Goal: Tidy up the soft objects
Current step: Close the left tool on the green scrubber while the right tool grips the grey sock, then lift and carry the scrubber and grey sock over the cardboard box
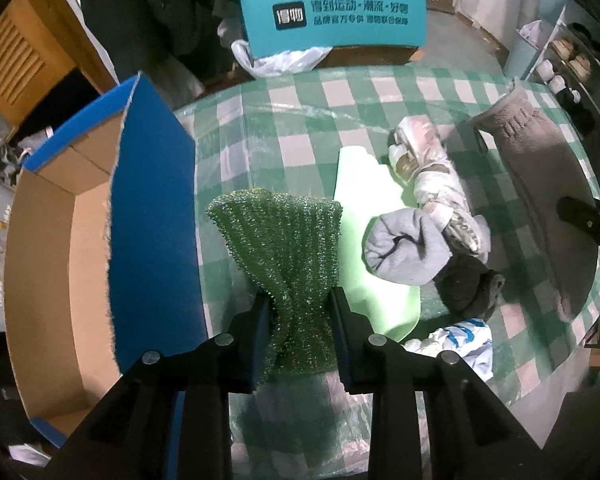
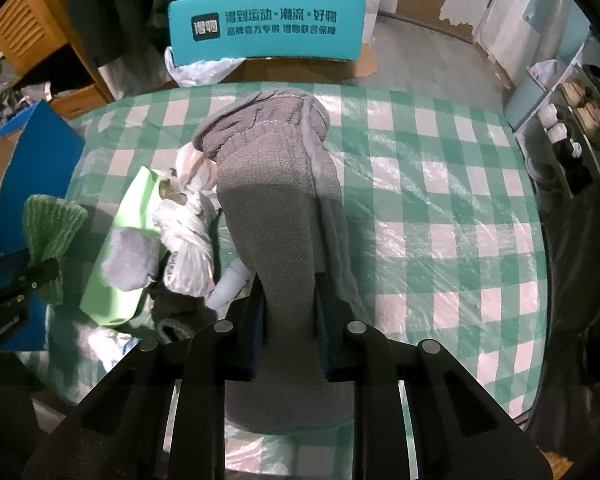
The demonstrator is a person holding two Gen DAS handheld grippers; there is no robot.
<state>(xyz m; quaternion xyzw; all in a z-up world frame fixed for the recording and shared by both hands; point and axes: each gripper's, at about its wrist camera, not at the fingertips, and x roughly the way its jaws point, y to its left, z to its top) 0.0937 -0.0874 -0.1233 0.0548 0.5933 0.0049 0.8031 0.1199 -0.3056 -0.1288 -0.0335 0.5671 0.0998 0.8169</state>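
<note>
My left gripper (image 1: 302,300) is shut on a green mesh scrubbing cloth (image 1: 284,240), pinched at its waist and lifted off the table; the same cloth (image 2: 50,232) and left gripper (image 2: 44,274) show at the left of the right wrist view. My right gripper (image 2: 290,292) is shut on a long grey fleece sock (image 2: 272,192) that hangs over the checked table; in the left wrist view that sock (image 1: 540,184) lies at the right. A pile stays on the table: a pale green pad (image 1: 372,240), a rolled grey sock (image 1: 404,248), a knotted white bag (image 1: 432,176) and a dark sock (image 1: 472,292).
An open cardboard box (image 1: 52,264) with a blue flap (image 1: 152,216) stands left of the table. A teal chair back (image 2: 266,26) sits beyond the far edge. The green-checked tablecloth (image 2: 440,208) spreads to the right. A shelf with shoes (image 2: 568,128) stands at the right.
</note>
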